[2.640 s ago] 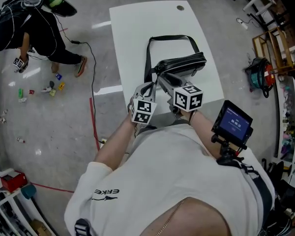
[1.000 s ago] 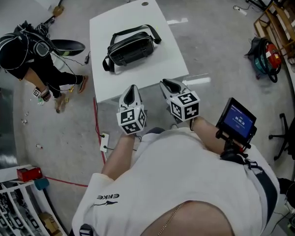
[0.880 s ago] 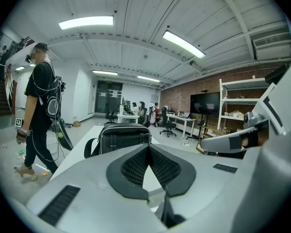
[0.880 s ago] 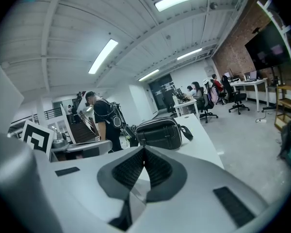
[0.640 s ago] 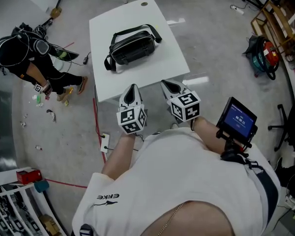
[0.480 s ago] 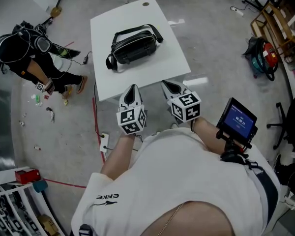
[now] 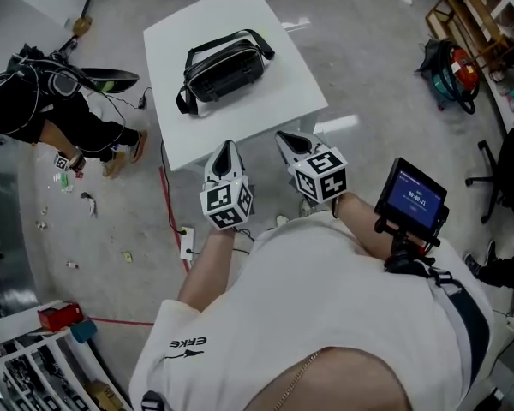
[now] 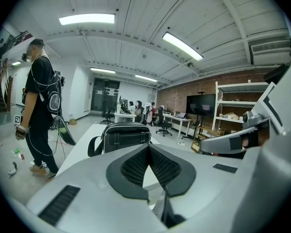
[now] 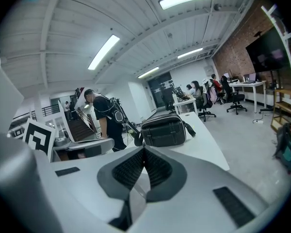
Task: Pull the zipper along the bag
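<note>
A black bag point(image 7: 222, 65) with a strap lies on the white table point(image 7: 283, 75), well beyond both grippers. It also shows in the left gripper view as the bag point(image 8: 126, 136) and in the right gripper view as the bag point(image 9: 164, 129). My left gripper point(image 7: 225, 151) is held off the table's near edge, jaws shut with nothing between them. My right gripper point(image 7: 289, 141) hovers beside it, also shut and empty. In the gripper views the left gripper point(image 8: 148, 148) and the right gripper point(image 9: 143, 152) have their pads pressed together.
A person in black point(image 7: 43, 110) bends over small items on the floor left of the table. A red cable point(image 7: 167, 221) runs along the floor. A small screen point(image 7: 410, 202) is on my right forearm. Shelving point(image 7: 471, 15) and a bag on the floor point(image 7: 450, 62) stand at right.
I have stepped back from the bag, both grippers now off the table's near edge. The view shifted slightly and the person at left moved.
</note>
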Action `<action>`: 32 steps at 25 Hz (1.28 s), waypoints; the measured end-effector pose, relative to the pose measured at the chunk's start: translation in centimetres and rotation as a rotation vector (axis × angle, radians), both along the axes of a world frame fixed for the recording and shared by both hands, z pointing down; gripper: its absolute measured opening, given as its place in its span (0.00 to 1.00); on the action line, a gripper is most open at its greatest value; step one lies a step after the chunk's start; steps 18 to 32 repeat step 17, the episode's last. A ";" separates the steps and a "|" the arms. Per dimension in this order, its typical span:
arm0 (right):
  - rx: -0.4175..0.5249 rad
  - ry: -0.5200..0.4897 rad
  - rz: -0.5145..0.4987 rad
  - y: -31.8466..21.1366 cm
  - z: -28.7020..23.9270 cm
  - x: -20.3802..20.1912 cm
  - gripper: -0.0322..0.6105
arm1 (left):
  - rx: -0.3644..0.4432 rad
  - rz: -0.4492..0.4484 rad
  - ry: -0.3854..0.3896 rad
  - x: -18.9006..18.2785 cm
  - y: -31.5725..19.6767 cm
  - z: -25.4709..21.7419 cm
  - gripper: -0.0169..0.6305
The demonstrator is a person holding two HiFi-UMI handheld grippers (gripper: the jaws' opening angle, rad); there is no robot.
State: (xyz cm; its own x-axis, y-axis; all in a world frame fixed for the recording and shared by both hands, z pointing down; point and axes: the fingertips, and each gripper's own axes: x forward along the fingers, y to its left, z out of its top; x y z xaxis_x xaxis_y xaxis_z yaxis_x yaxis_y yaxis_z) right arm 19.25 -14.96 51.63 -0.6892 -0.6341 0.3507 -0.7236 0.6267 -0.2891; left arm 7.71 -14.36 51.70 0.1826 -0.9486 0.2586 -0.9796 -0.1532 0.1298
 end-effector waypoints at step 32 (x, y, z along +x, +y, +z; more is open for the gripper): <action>-0.001 0.009 0.004 0.2 0.6 -0.2 0.06 | -0.007 0.006 0.012 0.5 -0.3 0.8 0.03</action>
